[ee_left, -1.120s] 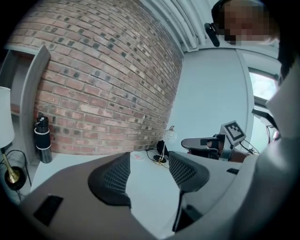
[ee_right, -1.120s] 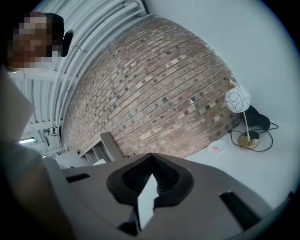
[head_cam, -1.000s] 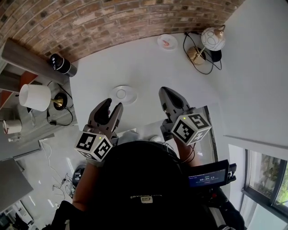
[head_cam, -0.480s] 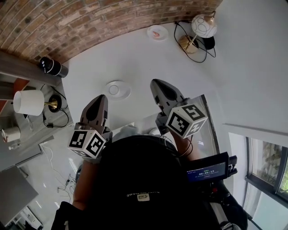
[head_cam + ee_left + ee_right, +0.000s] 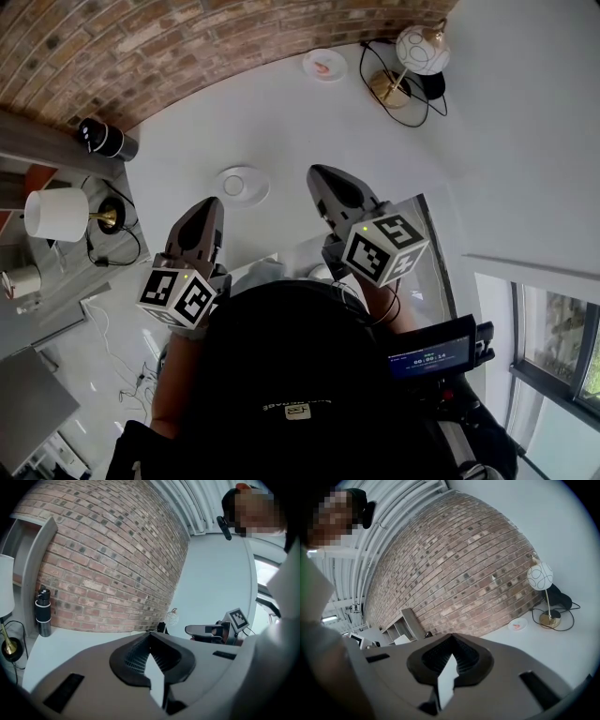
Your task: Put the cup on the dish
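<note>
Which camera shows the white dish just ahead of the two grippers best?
The head view: the white dish lies whole and unobstructed on the table, seen from above. Neither the left gripper view nor the right gripper view shows it at all.

Left tool [image 5: 208,211] jaws closed, empty, right tool [image 5: 322,180] jaws closed, empty, held side by side

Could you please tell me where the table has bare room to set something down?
Bare tabletop stretches between the dish and the small plate, and between the dish and the black bottle. It is crowded around the globe lamp and its cables.
</note>
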